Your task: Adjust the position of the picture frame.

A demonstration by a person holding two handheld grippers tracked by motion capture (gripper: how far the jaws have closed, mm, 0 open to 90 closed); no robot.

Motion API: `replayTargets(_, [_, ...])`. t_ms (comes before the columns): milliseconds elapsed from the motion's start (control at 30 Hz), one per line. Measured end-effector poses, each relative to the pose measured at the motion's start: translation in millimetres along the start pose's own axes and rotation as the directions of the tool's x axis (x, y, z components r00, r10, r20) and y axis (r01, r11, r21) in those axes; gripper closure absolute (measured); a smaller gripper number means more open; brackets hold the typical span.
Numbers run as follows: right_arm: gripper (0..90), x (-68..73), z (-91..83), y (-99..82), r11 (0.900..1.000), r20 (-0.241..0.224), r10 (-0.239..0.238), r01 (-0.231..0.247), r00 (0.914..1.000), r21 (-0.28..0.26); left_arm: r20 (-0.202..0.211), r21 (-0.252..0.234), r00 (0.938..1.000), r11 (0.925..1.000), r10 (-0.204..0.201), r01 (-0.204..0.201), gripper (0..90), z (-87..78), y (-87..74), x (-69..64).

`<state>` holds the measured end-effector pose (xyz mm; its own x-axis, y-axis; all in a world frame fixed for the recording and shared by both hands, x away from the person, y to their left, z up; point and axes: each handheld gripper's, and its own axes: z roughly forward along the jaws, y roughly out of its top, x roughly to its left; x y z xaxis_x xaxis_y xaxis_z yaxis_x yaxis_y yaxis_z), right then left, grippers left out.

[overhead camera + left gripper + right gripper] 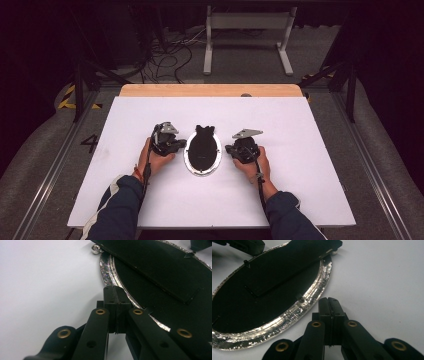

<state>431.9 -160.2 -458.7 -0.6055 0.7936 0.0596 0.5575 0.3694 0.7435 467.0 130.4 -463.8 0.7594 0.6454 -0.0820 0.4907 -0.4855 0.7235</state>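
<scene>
A black oval plate (202, 150) with a glittering silver rim (186, 156) lies in the middle of the white table top (300, 130), and a black fan-shaped piece (204, 131) sticks out at its far end. My left gripper (181, 144) is shut, its tips at the plate's left rim (106, 272) with nothing between them (115, 290). My right gripper (229, 148) is shut too, its tips (331, 301) just off the right rim (312, 302), apart from it. A flat black panel (292, 262) rests across the plate. A small silver knob (95, 249) sits at the rim.
A wooden strip (210, 90) runs along the table's far edge. Behind it on the floor stand a white frame (247, 35) and loose cables (165, 55). Dark metal struts (80, 85) flank the table. White surface stretches wide on both sides of the plate.
</scene>
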Motion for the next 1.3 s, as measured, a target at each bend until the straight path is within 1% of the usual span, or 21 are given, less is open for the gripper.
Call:
replayTargets(67, [90.0, -0.7, -2.0, -1.4, 1.0, -0.008, 0.0, 0.0, 1.0, 0.004, 0.027, -0.007, 0.9996, 1.0, -0.001, 0.001, 90.0, 3.4, 1.5, -5.1])
replayTargets(100, [90.0, -1.0, -2.6, -2.2, 1.0, -0.012, 0.0, 0.0, 0.9999, 0.002, 0.029, -0.001, 0.9995, 0.9999, 0.016, -0.016, 90.0, 4.4, 2.9, -7.8])
replayTargets(133, [90.0, -0.7, -3.5, -2.8, 1.0, -0.012, 0.0, 0.0, 0.9999, 0.005, 0.024, -0.003, 0.9997, 1.0, 0.009, -0.009, 90.0, 5.8, 3.8, -11.6])
replayTargets(167, [90.0, -0.8, -5.0, -3.7, 1.0, -0.001, -0.006, 0.006, 1.0, 0.007, 0.017, -0.001, 0.9997, 0.9998, 0.019, -0.019, 90.0, 6.5, 4.6, -13.7])
replayTargets(200, [90.0, -1.9, -6.5, -5.0, 1.0, -0.003, -0.005, 0.005, 1.0, 0.006, 0.023, 0.001, 0.9993, 0.9995, 0.031, -0.031, 90.0, 7.1, 5.3, -14.7])
replayTargets(233, [90.0, -3.3, -8.3, -6.7, 1.0, -0.007, 0.002, -0.002, 1.0, 0.005, 0.03, -0.004, 0.9994, 0.9998, 0.02, -0.02, 90.0, 7.8, 5.0, -16.4])
replayTargets(300, [90.0, -5.0, -11.8, -10.6, 0.9996, -0.016, 0.027, -0.027, 0.9995, 0.003, 0.034, -0.011, 0.9991, 0.9996, 0.025, -0.024, 90.0, 9.1, 4.9, -19.7])
replayTargets(400, [90.0, -4.1, -16.5, -13.4, 1.0, 0.002, 0.002, -0.002, 1.0, 0.008, 0.034, -0.002, 0.9983, 0.9988, 0.048, -0.048, 90.0, 9.9, 6.2, -26.7])
replayTargets(500, [90.0, -5.2, -23.0, -18.9, 0.9999, -0.001, 0.005, -0.005, 1.0, 0.009, 0.048, -0.005, 0.9978, 0.999, 0.045, -0.044, 90.0, 10.6, 5.9, -29.8])
replayTargets(567, [90.0, -6.6, -27.7, -22.9, 0.9999, -0.007, 0.005, -0.005, 1.0, 0.011, 0.062, -0.002, 0.9965, 0.9985, 0.055, -0.055, 90.0, 11.7, 6.4, -36.2])
replayTargets(633, [90.0, -6.2, -31.4, -25.7, 0.9999, -0.005, 0.0, 0.0, 1.0, 0.015, 0.065, -0.004, 0.9957, 0.9978, 0.066, -0.066, 90.0, 12.6, 6.8, -40.4])
replayTargets(800, [90.0, -6.3, -39.5, -32.6, 0.9998, -0.007, -0.004, 0.004, 1.0, 0.018, 0.08, -0.005, 0.9929, 0.9962, 0.087, -0.087, 90.0, 13.9, 7.5, -47.4])
replayTargets(833, [90.0, -6.7, -43.7, -36.2, 0.9998, -0.011, -0.001, 0.001, 0.9999, 0.02, 0.085, -0.005, 0.9912, 0.9948, 0.102, -0.102, 90.0, 14.8, 7.8, -50.3])
replayTargets(900, [90.0, -6.5, -45.4, -37.6, 0.9998, -0.011, 0.0, 0.001, 0.9999, 0.022, 0.087, -0.006, 0.9915, 0.9953, 0.096, -0.096, 90.0, 15.1, 7.7, -53.0])
replayTargets(1000, [90.0, -6.2, -51.1, -42.1, 0.9997, -0.015, -0.006, 0.006, 0.9999, 0.026, 0.097, -0.006, 0.99, 0.9948, 0.102, -0.102, 90.0, 15.7, 7.6, -58.9])
replayTargets(1033, [90.0, -5.8, -54.8, -44.9, 0.9995, -0.011, -0.013, 0.014, 0.9998, 0.027, 0.1, -0.004, 0.988, 0.993, 0.118, -0.118, 90.0, 15.4, 7.4, -61.7])
replayTargets(1133, [90.0, -5.9, -57.4, -47.1, 0.9995, -0.011, -0.011, 0.011, 0.9999, 0.03, 0.105, -0.005, 0.987, 0.9925, 0.122, -0.122, 90.0, 15.2, 6.5, -66.0])
replayTargets(1167, [90.0, -6.2, -60.3, -49.6, 0.9995, -0.012, -0.01, 0.01, 0.9999, 0.03, 0.11, -0.002, 0.9855, 0.9915, 0.13, -0.13, 90.0, 14.9, 6.3, -68.4])
replayTargets(1233, [90.0, -6.3, -61.2, -50.3, 0.9994, -0.012, -0.012, 0.013, 0.9999, 0.031, 0.113, -0.002, 0.9857, 0.9921, 0.125, -0.126, 90.0, 15.0, 6.1, -70.1])
replayTargets(1267, [90.0, -6.1, -63.8, -52.7, 0.9994, -0.013, -0.013, 0.013, 0.9998, 0.031, 0.112, 0.0, 0.9836, 0.9898, 0.141, -0.142, 90.0, 14.9, 6.2, -72.2])
replayTargets(1300, [90.0, -6.1, -63.8, -52.7, 0.9994, -0.013, -0.013, 0.013, 0.9998, 0.031, 0.112, 0.0, 0.9836, 0.9898, 0.141, -0.142, 90.0, 14.9, 6.2, -72.2])
